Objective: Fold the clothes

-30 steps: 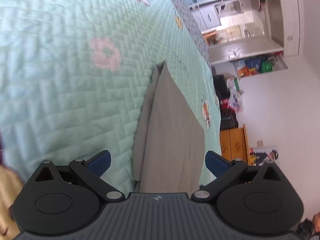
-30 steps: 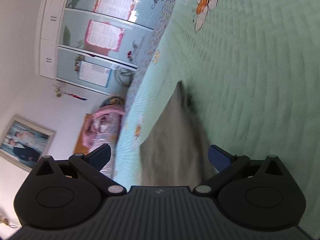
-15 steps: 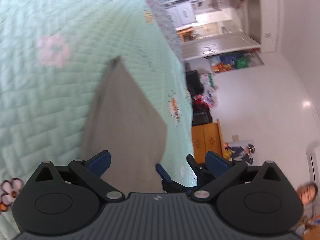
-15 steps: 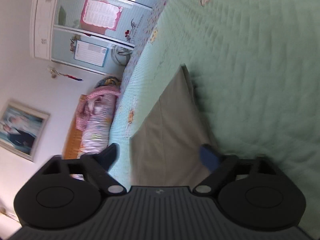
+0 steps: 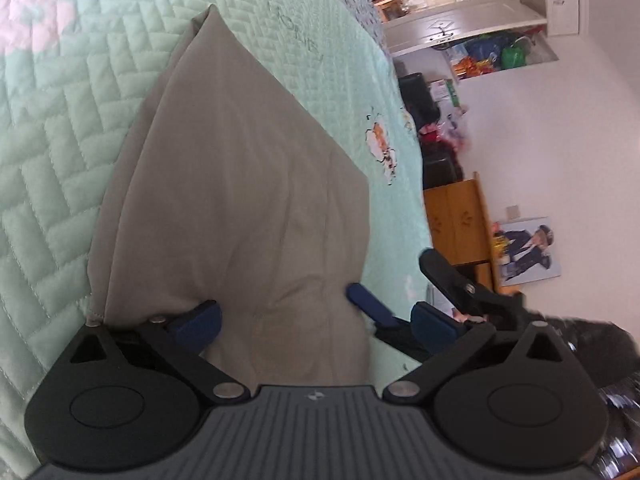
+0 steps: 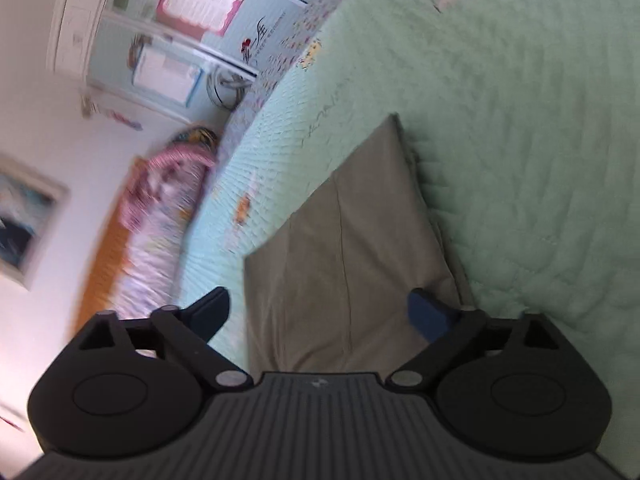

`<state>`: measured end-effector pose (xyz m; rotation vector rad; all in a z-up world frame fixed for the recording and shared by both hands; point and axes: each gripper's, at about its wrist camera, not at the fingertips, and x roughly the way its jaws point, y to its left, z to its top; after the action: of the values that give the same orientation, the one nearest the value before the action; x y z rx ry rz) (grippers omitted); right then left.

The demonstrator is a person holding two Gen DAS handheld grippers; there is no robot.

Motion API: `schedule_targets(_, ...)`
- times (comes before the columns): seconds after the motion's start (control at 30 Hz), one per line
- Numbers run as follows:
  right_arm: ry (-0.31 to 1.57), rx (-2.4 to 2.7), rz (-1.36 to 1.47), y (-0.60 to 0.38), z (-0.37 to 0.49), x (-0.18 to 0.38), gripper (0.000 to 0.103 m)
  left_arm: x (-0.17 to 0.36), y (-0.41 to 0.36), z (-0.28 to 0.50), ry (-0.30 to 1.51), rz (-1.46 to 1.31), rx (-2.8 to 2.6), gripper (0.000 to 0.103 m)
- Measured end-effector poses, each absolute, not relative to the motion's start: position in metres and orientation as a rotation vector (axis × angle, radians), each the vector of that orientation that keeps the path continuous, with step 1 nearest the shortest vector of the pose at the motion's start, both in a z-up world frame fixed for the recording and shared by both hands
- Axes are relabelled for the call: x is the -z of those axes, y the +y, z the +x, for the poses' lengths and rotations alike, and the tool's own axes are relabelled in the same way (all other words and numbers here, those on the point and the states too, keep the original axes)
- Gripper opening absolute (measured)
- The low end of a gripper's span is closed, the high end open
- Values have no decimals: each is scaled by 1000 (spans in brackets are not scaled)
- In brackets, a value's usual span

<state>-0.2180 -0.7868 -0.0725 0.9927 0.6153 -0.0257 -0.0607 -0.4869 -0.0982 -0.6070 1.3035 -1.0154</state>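
Observation:
A grey folded garment (image 5: 240, 208) lies flat on the mint quilted bedspread (image 5: 60, 152). My left gripper (image 5: 314, 320) hangs open low over the garment's near end, its blue pads (image 5: 198, 320) spread to either side of the cloth. In the left wrist view my right gripper (image 5: 396, 280) shows at the garment's right edge, open, with one blue pad (image 5: 366, 302) touching the cloth edge. In the right wrist view the same grey garment (image 6: 344, 264) runs away from my right gripper (image 6: 320, 308), whose fingers stand wide apart with the cloth under them.
The bed's edge (image 5: 404, 152) drops off on the right of the left wrist view, with a wooden cabinet (image 5: 456, 220) and a doorway (image 5: 460, 20) beyond. In the right wrist view a rolled pink quilt (image 6: 156, 220) and a wardrobe (image 6: 180, 40) stand past the bed.
Both grippers have come down and closer to the grey garment, which now fills more of each view. My right gripper has entered the left wrist view. Both stayed open.

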Motion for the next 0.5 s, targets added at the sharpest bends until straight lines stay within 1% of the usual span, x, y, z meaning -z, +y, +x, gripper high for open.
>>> schedule_targets(0.1, 652, 64, 900, -773, -219, 58, 103, 96, -490, -63, 1301, -589, 992, 103)
schedule_targets(0.27, 712, 126, 767, -753, -222, 35, 103, 91, -489, -73, 1303, -606, 953, 103)
schedule_targets(0.4, 778, 241, 661, -737, -226, 30, 103, 75, -477, -78, 1251, -573, 976, 103)
schedule_targets(0.5, 770, 261, 587, -725, -229, 28, 103, 61, -469, -84, 1172, -559, 971, 103)
